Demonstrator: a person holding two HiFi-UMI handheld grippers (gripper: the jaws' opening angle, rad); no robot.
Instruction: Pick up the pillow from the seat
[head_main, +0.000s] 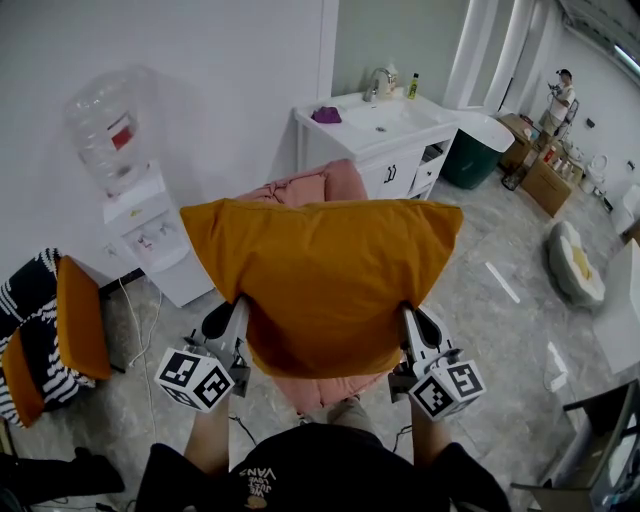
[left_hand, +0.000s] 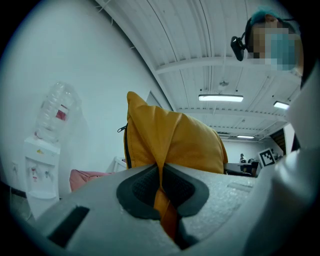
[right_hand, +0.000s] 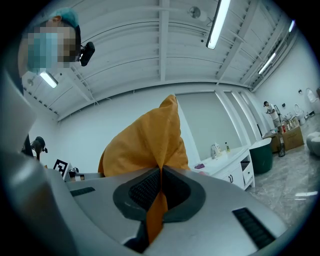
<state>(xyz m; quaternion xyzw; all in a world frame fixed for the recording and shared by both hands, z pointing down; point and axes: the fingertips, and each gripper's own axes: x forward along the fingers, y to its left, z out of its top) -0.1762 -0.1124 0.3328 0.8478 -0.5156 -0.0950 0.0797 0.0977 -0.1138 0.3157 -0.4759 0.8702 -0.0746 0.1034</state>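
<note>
While the head view gives you the whole orange pillow (head_main: 320, 270) held up over the pink seat (head_main: 318, 186), with the left gripper (head_main: 236, 308) and right gripper (head_main: 408, 315) at its two bottom corners, you can't really see the grip itself from up there. The gripper views fill that in: both sets of jaws are squeezed together on a thin fold of orange fabric. Left gripper view also catches the water dispenser (left_hand: 42, 150) by the wall, and right gripper view gets the sink counter (right_hand: 225, 160) instead.
</note>
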